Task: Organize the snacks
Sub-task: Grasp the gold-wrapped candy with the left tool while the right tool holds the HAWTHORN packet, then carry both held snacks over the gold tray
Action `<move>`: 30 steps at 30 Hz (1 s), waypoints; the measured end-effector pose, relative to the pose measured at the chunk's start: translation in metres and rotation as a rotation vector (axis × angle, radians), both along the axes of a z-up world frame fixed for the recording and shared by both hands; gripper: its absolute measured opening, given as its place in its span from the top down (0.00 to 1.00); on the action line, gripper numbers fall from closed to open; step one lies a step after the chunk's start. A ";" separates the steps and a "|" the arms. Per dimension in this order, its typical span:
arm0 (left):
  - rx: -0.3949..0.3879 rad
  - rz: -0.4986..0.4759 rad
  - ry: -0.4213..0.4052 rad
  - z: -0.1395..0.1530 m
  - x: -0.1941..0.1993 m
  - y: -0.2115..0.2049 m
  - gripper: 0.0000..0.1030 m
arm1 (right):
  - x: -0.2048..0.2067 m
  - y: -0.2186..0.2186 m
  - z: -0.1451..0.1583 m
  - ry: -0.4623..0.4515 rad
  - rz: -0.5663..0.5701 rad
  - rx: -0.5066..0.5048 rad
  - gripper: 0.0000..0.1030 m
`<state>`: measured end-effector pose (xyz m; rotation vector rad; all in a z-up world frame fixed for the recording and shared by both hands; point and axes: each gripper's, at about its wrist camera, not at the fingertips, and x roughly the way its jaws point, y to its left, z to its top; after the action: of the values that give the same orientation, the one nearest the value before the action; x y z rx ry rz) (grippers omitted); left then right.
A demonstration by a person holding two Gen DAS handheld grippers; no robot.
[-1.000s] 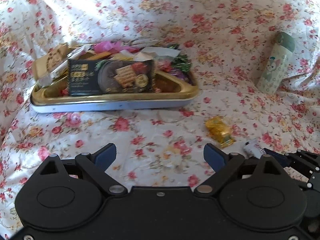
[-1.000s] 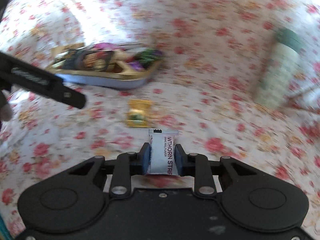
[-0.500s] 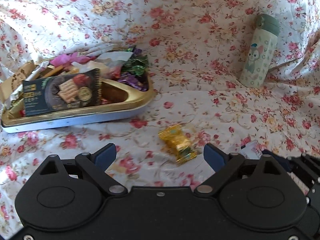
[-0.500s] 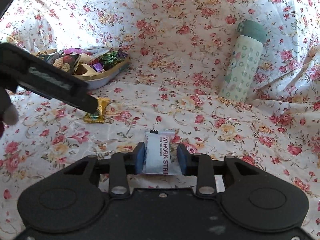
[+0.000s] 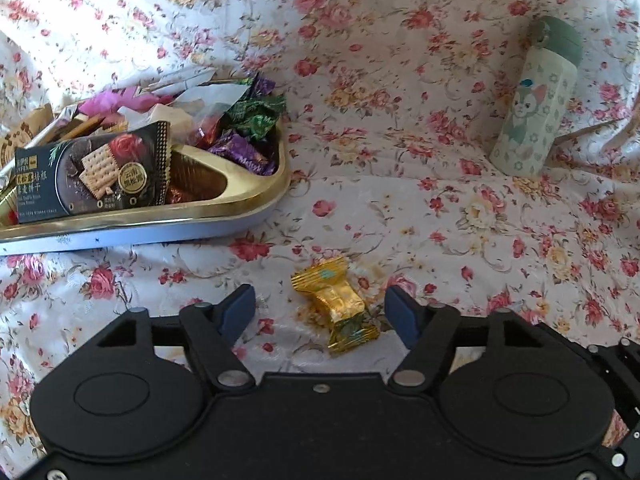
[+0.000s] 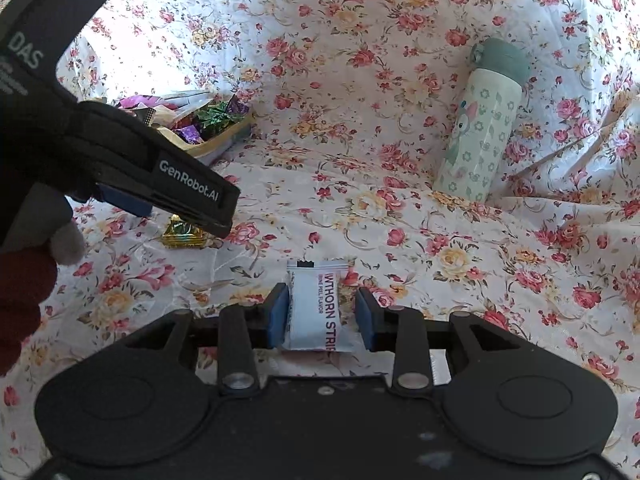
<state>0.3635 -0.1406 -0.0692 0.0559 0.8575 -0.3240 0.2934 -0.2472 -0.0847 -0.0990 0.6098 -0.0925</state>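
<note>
A gold-wrapped candy (image 5: 336, 306) lies on the floral cloth between the fingers of my left gripper (image 5: 320, 312), which is open around it without touching. It also shows in the right wrist view (image 6: 182, 234), partly hidden by the left gripper. A white hawthorn strip packet (image 6: 318, 310) lies between the pads of my right gripper (image 6: 322, 316); the jaws stand apart with a gap on the right side. A gold tray (image 5: 248, 196) at the left holds a dark cracker packet (image 5: 94, 176) and several wrapped candies (image 5: 244, 136).
A pale green bottle with a cartoon print (image 5: 536, 100) stands upright at the right on the cloth, also in the right wrist view (image 6: 482, 120). The floral cloth (image 5: 400, 200) covers the surface and rises in folds behind.
My left gripper has moved right and forward until the gold candy sits between its fingers. My right gripper has opened, loosening from the white packet, and lowered it to the cloth.
</note>
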 end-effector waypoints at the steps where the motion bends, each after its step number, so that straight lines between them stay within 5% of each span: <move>1: 0.005 -0.001 -0.007 0.000 0.000 0.000 0.43 | 0.000 0.000 0.000 0.000 0.000 0.003 0.66; 5: -0.014 -0.014 0.004 0.004 0.000 0.006 0.73 | 0.001 0.001 -0.001 -0.001 0.000 0.003 0.66; 12: -0.057 0.015 0.041 0.012 -0.010 0.025 0.73 | 0.001 0.000 -0.001 -0.002 -0.001 0.005 0.66; 21: 0.048 -0.030 -0.035 0.042 -0.062 0.041 0.73 | 0.000 -0.001 -0.001 -0.003 -0.002 0.013 0.66; 30: 0.033 -0.051 -0.028 0.056 -0.125 0.067 0.73 | 0.000 -0.003 -0.001 -0.004 -0.003 0.020 0.66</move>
<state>0.2384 -0.0732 -0.0136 0.1129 0.8348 -0.3565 0.2932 -0.2498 -0.0852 -0.0785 0.6069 -0.0894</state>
